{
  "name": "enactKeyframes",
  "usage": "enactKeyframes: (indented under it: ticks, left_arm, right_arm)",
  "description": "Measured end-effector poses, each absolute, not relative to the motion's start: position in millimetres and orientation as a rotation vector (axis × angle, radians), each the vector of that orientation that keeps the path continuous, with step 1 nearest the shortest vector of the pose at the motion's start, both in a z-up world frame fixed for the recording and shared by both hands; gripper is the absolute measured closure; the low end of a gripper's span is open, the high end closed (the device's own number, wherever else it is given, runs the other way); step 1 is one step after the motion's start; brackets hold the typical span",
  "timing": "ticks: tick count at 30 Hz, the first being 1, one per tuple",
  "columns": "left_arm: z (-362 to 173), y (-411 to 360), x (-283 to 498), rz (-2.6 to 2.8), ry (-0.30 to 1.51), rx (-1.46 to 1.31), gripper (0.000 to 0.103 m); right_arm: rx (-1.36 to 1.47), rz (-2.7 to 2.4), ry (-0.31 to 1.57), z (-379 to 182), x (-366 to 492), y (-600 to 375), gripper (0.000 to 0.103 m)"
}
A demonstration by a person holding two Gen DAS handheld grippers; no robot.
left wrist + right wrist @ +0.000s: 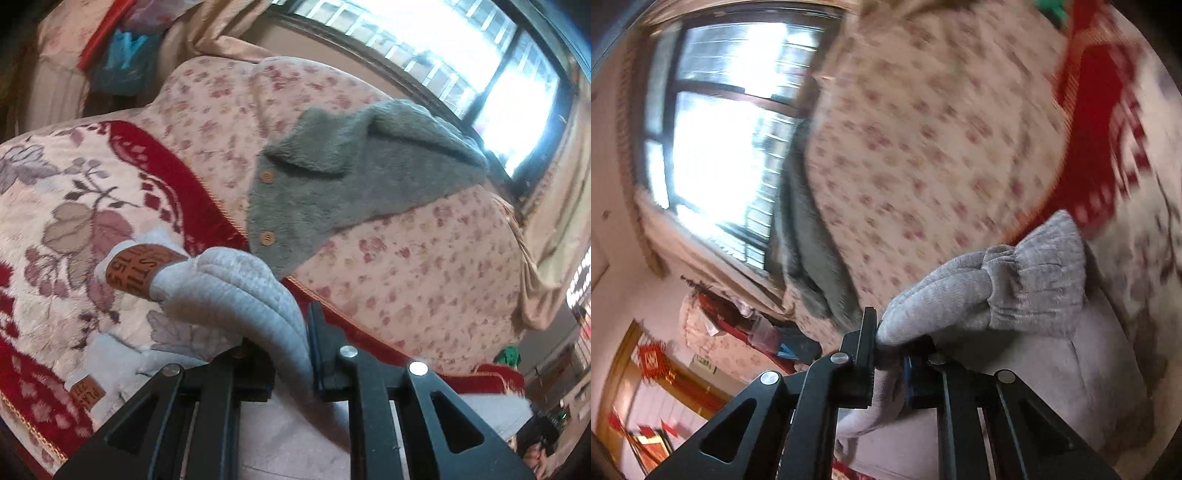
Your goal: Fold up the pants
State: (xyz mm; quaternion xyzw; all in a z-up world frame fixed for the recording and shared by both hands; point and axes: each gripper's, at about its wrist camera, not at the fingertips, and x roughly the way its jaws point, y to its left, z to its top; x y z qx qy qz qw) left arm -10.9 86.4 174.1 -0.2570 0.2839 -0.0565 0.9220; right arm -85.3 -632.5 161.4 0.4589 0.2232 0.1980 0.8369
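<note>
While the grey pants (236,288) lie across the red floral blanket (74,192) on the bed, the left gripper (291,354) has its fingers closed tight on a ribbed fold of them, and the right gripper (890,354) likewise pinches bunched fabric just beside an elastic cuff (1034,273)

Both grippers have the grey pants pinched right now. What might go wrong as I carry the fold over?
The left gripper holds a thick bunch of the pants, so layers may slip free. The right gripper pinches only an edge near the cuff, a thin hold. The grey fleece top lies close by on the bed and might get dragged.
</note>
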Motion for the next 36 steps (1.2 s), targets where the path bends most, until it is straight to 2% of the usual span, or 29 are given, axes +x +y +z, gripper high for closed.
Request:
enactKeyframes:
  ticks: [4, 9, 13, 21, 23, 25, 26, 27, 29, 31, 32, 33, 35, 36]
  left_arm:
    - [143.2, 92.1, -30.3, -0.112, 0.634, -0.462, 0.088]
    - [74.4, 115.8, -54.2, -0.063, 0.770, -0.465, 0.088]
    - [39.0, 127.9, -67.2, -0.066, 0.827, -0.491, 0.088]
    - [33.1, 123.1, -67.7, -0.079, 0.830, -0.423, 0.087]
    - [22.1, 124.8, -63.1, -0.065, 0.869, -0.423, 0.082]
    - [16.9, 132.4, -67.4, -0.077, 0.843, -0.489, 0.081]
    - [17.3, 134.5, -70.0, -0.074, 0.833, -0.510, 0.077]
    - [18.6, 135.3, -72.7, -0.067, 0.826, -0.518, 0.069]
    - [23.9, 134.8, -78.7, -0.065, 0.817, -0.524, 0.061]
    - [36.8, 130.8, -87.2, -0.052, 0.807, -0.474, 0.046]
    - [43.0, 128.9, -91.4, -0.034, 0.799, -0.445, 0.035]
    - [52.5, 126.9, -98.0, -0.011, 0.783, -0.411, 0.030]
    - [65.9, 125.3, -106.3, 0.002, 0.755, -0.385, 0.029]
    - [73.3, 124.2, -110.9, 0.002, 0.742, -0.377, 0.029]
  right_arm:
    - [0.892, 0.460, 0.587, 151.3, -113.1, -611.2, 0.091]
    - [0.855, 0.410, 0.784, 85.7, -146.9, -604.0, 0.091]
    - [0.928, 0.323, 0.834, 48.0, -154.7, -624.1, 0.091]
    - [0.922, 0.339, 0.801, 56.8, -158.2, -632.6, 0.091]
    - [0.910, 0.332, 0.814, 54.9, -158.3, -629.8, 0.091]
    - [0.903, 0.304, 0.856, 40.4, -158.8, -627.0, 0.091]
    - [0.893, 0.294, 0.884, 32.7, -158.6, -625.5, 0.090]
    - [0.884, 0.272, 0.917, 24.2, -158.7, -625.9, 0.086]
    - [0.902, 0.255, 0.940, 19.0, -160.5, -629.8, 0.080]
    - [0.849, 0.246, 0.943, 30.8, -165.2, -633.7, 0.072]
    - [0.783, 0.228, 0.948, 40.3, -168.1, -633.6, 0.072]
    - [0.712, 0.209, 0.952, 51.8, -171.8, -633.3, 0.071]
    - [0.631, 0.196, 0.936, 70.9, -178.9, -633.6, 0.069]
    - [0.594, 0.189, 0.917, 82.5, -181.4, -633.1, 0.064]
